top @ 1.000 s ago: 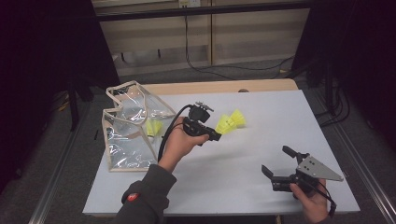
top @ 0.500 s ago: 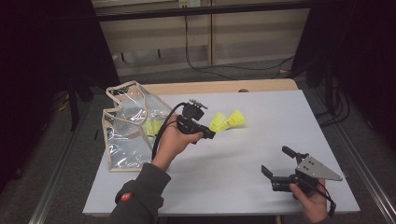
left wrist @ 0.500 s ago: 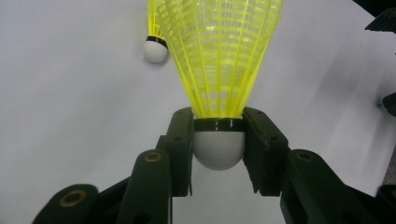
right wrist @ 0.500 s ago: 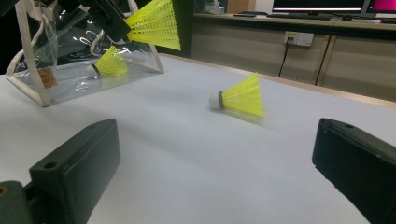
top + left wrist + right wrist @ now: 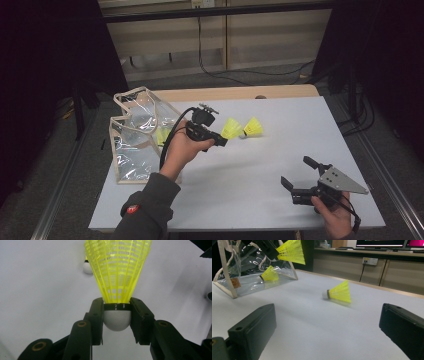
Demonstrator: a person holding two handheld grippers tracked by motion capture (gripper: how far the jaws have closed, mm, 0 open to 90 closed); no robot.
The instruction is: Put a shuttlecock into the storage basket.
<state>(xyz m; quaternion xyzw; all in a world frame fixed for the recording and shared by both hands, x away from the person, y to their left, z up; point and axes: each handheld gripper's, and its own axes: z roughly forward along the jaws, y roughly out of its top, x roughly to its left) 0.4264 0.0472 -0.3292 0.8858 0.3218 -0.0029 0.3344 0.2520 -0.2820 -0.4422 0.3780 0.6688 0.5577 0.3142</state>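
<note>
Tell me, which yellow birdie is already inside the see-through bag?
The shuttlecock lying in the clear bag. Another is pinched by its white tip in the left gripper, and the third lies on the table.

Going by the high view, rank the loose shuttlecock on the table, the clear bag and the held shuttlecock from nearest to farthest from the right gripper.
1. Loose shuttlecock, lying mid-table, up and left of the right gripper.
2. Held shuttlecock, just left of it, in the left gripper.
3. Clear bag, at the table's far left edge.

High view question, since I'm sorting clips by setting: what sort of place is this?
Probably a lab or office workroom set up for recording. A white table stands on a metal frame, cables trail along the floor by wooden wall cabinets, and monitors sit on a counter behind.
</note>
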